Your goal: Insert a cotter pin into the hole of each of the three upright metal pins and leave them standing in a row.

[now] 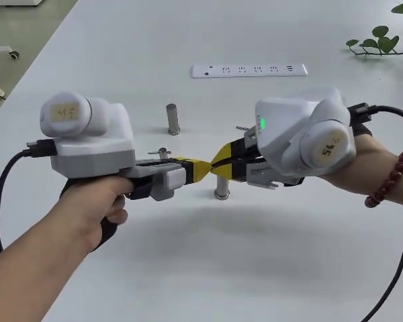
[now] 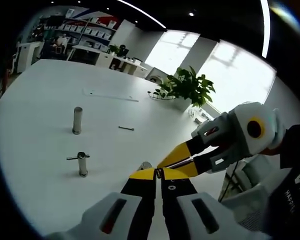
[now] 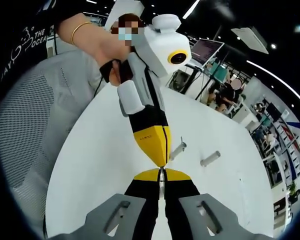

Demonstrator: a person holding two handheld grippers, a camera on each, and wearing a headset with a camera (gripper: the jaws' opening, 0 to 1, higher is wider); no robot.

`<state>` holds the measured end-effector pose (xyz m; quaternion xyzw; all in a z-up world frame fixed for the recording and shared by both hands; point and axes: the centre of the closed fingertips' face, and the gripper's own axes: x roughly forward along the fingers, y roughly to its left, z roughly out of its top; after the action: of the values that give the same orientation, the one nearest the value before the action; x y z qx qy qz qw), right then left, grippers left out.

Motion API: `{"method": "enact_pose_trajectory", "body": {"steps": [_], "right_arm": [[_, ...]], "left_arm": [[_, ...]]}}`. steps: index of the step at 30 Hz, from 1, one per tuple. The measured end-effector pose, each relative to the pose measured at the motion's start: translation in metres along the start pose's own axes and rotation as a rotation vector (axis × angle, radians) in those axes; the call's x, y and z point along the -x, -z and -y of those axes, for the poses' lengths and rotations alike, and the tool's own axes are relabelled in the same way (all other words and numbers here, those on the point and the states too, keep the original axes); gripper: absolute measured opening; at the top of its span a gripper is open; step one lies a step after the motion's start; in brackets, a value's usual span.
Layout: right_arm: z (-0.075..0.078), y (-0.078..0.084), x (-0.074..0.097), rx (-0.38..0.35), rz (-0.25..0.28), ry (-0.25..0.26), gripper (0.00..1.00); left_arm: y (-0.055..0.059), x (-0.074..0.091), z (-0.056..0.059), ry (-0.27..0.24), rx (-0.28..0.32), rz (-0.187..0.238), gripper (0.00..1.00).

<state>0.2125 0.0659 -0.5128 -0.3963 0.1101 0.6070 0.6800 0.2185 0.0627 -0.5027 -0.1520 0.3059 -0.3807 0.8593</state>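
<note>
Three upright metal pins stand on the white table [image 1: 188, 268]: a plain one [image 1: 172, 119] at the back, one with a cotter pin through it [image 1: 163, 154] behind my left gripper, and one [image 1: 221, 186] right below the meeting gripper tips. My left gripper [image 1: 203, 169] and right gripper [image 1: 221, 161] face each other tip to tip above that pin. A thin cotter pin [image 2: 182, 161] runs from the shut left gripper [image 2: 158, 173] into the jaws of the right one [image 2: 176, 156]. The right gripper [image 3: 161, 176] is shut on it. A loose cotter pin [image 1: 243, 127] lies further back.
A white power strip [image 1: 248, 70] lies at the far side of the table. A potted plant [image 1: 386, 40] stands at the far right corner. Black cables trail from both grippers. People, chairs and desks [image 3: 225, 92] are beyond the table.
</note>
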Motion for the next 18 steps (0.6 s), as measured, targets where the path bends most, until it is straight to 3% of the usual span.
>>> {"method": "enact_pose_trajectory", "body": {"steps": [8, 15, 18], "right_arm": [[0.002, 0.002, -0.001, -0.04, 0.01, -0.004, 0.0], [0.001, 0.011, 0.0, -0.214, 0.021, -0.022, 0.01], [0.0, 0.011, 0.001, -0.302, 0.055, -0.031, 0.01]], "left_arm": [[-0.001, -0.001, -0.001, 0.0, -0.061, 0.009, 0.0], [-0.007, 0.003, 0.004, 0.027, -0.124, 0.04, 0.0], [-0.007, 0.003, 0.005, 0.034, -0.137, 0.043, 0.0]]}}
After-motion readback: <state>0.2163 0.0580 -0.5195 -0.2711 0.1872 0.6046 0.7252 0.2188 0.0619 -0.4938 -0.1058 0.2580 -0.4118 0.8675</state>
